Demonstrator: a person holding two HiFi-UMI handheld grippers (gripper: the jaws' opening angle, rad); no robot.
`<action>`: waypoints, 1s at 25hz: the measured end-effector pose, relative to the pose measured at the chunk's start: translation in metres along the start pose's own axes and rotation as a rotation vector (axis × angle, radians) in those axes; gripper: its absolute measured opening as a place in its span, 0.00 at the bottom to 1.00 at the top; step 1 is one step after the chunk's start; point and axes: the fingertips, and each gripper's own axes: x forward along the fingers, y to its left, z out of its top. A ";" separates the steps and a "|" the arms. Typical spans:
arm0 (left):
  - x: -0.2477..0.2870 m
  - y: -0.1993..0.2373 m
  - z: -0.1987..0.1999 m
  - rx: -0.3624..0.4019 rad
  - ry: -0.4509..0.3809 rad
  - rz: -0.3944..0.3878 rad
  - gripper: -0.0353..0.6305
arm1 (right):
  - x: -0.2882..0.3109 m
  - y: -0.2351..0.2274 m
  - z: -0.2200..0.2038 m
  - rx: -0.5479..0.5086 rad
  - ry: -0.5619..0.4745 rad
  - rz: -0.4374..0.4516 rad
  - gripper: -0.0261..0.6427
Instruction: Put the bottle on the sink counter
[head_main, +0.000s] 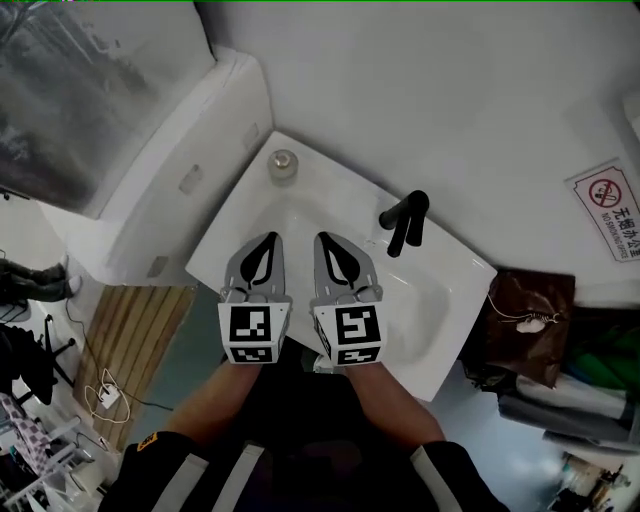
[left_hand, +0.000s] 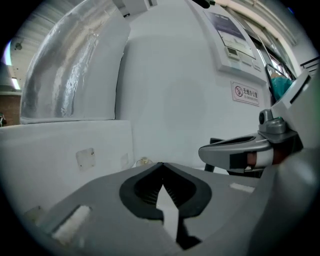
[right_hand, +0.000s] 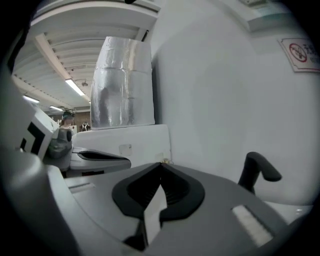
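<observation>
A small clear bottle (head_main: 283, 165) with a round cap stands upright on the far left corner of the white sink counter (head_main: 240, 215). My left gripper (head_main: 270, 238) and right gripper (head_main: 326, 238) hang side by side over the basin, both pointing at the wall, well short of the bottle. In the left gripper view the left gripper (left_hand: 162, 164) has its jaws shut with nothing between them, and the bottle (left_hand: 144, 161) peeks up just beyond the tips. The right gripper (right_hand: 161, 164) is likewise shut and empty in its own view.
A black faucet (head_main: 405, 222) rises at the back right of the sink. A white boxed ledge (head_main: 170, 170) and a foil-wrapped duct (head_main: 90, 90) flank the left side. A brown bag (head_main: 525, 325) sits to the right, a wooden slat mat (head_main: 135, 340) on the floor.
</observation>
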 end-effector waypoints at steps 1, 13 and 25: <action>-0.007 -0.009 0.003 0.004 -0.010 -0.005 0.05 | -0.011 -0.001 0.003 -0.002 -0.011 -0.002 0.04; -0.105 -0.114 0.029 0.023 -0.097 -0.045 0.05 | -0.158 -0.005 0.020 -0.040 -0.119 -0.010 0.04; -0.195 -0.167 0.045 0.060 -0.191 -0.002 0.05 | -0.258 0.006 0.024 -0.050 -0.191 0.018 0.04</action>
